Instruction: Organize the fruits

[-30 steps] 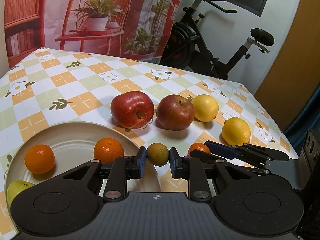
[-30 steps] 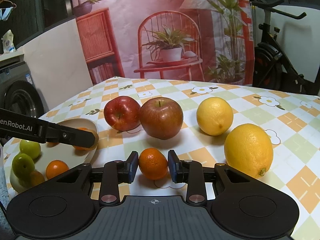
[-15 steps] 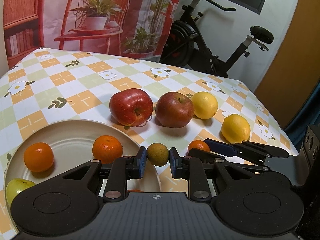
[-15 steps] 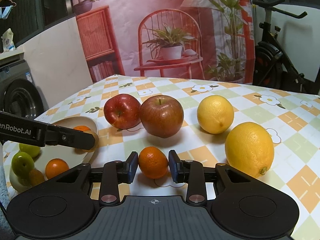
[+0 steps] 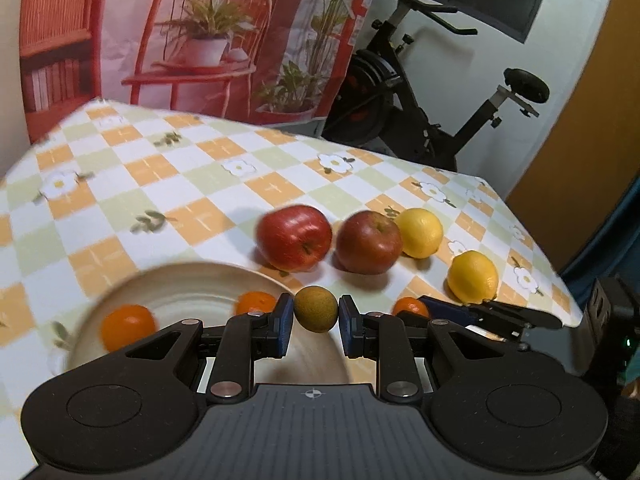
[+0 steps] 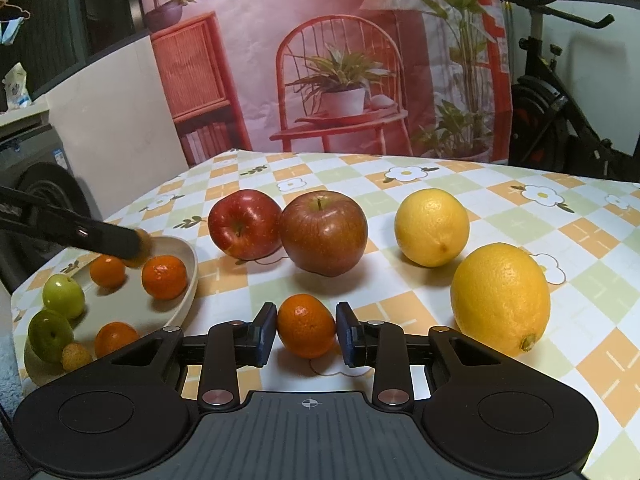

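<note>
While the small brownish-green fruit (image 5: 315,309) sits pinched between the pads of the left gripper (image 5: 313,322) above the rim of the beige plate (image 5: 192,276), the right gripper (image 6: 306,334) is closing on a mandarin (image 6: 306,326) resting on the checked tablecloth (image 6: 400,308). Beyond lie two red apples (image 6: 245,224) and two lemons (image 6: 431,227), touching in pairs.

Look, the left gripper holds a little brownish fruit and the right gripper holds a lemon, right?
Not quite. The right gripper has a small orange between its pads, as the right wrist view shows; the lemons lie on the tablecloth. The left gripper does hold the brownish fruit.
</note>
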Tool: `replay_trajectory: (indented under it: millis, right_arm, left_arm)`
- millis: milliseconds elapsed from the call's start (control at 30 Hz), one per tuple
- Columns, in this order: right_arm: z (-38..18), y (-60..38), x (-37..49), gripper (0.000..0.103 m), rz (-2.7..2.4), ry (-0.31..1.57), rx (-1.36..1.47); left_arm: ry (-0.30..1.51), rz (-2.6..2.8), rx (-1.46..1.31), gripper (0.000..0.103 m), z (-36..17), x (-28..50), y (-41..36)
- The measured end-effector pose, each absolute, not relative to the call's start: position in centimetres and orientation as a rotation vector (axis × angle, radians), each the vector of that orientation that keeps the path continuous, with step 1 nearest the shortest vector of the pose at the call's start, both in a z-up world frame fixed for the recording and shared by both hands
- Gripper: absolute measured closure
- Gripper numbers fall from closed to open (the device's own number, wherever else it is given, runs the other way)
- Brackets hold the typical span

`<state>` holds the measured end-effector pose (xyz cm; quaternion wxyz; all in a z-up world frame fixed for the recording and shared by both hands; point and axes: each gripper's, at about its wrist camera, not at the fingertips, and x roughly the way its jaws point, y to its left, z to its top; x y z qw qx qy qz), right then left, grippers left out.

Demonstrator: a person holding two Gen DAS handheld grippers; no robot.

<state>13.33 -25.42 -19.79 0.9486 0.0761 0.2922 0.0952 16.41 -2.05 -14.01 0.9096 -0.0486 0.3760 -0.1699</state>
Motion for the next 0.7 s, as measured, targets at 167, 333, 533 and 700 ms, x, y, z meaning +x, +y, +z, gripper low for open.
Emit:
replay_trajectory:
  millis: [167,333,533,700]
  right_arm:
    - [-18.9,-25.2,13.6,0.074,0.201,0.601,0.147]
    - [-17.0,-24.1,13.8,0.074,0.252,0.568,0.168]
    - [-15.7,-20.8,15.1,0.074,0.358,0.581,0.104]
    - [-15.6,-18.2,15.7,0.074,0.411,0.594,0.039]
  left_arm:
    - [0.793,-0.310,-0.109,0.077,-13.7,15.9,0.9]
    - [0.831,-0.289,-0.085,0.077,-14.3,14.8,3.0]
    - [0.861,-0.264,-0.111,0.077,-15.1,14.2,4.4]
    - [0.850,-0.300,-0.091,0.077,-15.4,14.8,3.8]
